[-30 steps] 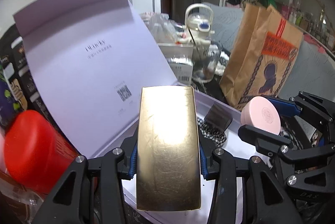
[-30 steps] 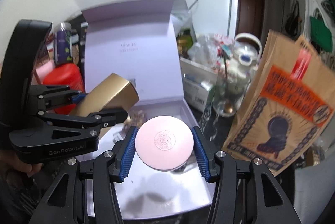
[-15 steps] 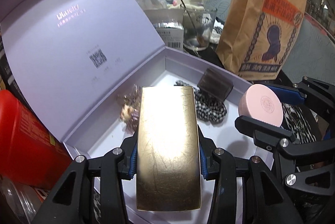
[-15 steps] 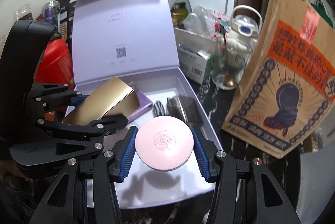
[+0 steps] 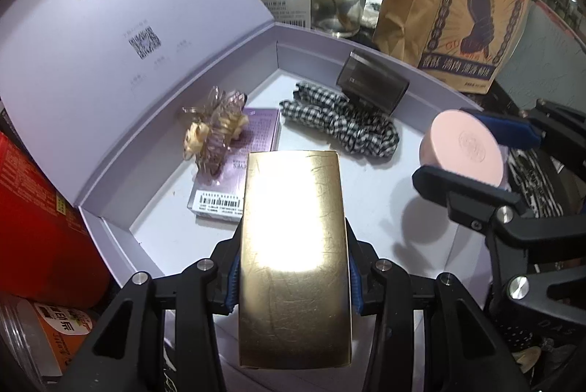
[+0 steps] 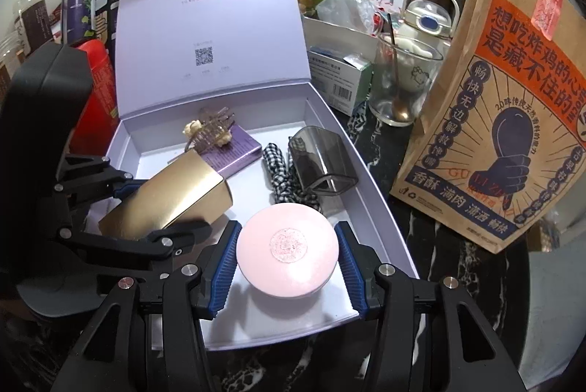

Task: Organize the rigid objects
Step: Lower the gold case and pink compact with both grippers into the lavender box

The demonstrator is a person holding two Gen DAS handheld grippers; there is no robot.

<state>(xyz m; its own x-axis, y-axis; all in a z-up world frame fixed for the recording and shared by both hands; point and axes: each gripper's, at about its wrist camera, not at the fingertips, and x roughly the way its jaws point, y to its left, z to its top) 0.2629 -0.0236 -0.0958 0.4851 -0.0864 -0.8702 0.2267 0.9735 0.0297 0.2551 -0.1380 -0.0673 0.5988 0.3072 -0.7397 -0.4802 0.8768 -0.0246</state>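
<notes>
Gold rectangular box [image 5: 293,256] clenched in left tongs [image 5: 293,276], long axis pointing fwd over open lilac gift box [image 6: 370,179]; right tongs [image 6: 287,262] grip pink round compact [image 6: 287,245] alongside, above the near-right floor.

Lavender box [image 6: 370,179] on marble tabletop [image 6: 432,245]

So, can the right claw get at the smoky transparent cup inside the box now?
Probably not yet: the right claw is shut on the round pink compact. The smoky transparent cup itself lies uncovered ahead in the lilac box.
</notes>
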